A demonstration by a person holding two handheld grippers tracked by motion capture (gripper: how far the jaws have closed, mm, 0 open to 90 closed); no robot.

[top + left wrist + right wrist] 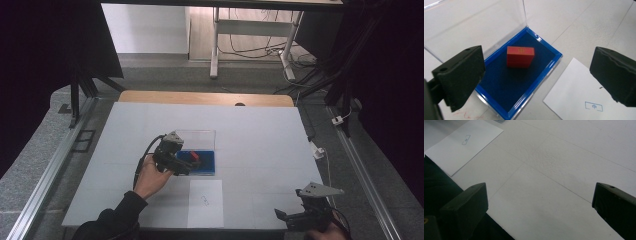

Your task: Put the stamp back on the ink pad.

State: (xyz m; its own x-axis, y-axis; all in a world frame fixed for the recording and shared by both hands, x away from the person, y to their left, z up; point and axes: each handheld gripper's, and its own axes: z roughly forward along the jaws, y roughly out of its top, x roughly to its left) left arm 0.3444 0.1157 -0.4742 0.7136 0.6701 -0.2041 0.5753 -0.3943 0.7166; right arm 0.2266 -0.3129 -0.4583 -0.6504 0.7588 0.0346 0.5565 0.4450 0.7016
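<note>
L gripper point(536, 75) jaws wide apart, nothing gripped, above red block point(520, 57) in blue case point(499, 107), frame centre. R gripper point(539, 212) jaws wide, empty, lower right over table point(564, 157).

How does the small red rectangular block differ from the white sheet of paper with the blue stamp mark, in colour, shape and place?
The small red rectangular block is thick and solid; the white sheet of paper is flat and thin. The block sits inside the blue-lined open case; the paper lies directly on the white table, beside the case. The block is red with a faint mark on top; the paper is white with a blue framed mark. Both lie free, outside the open left gripper.
</note>
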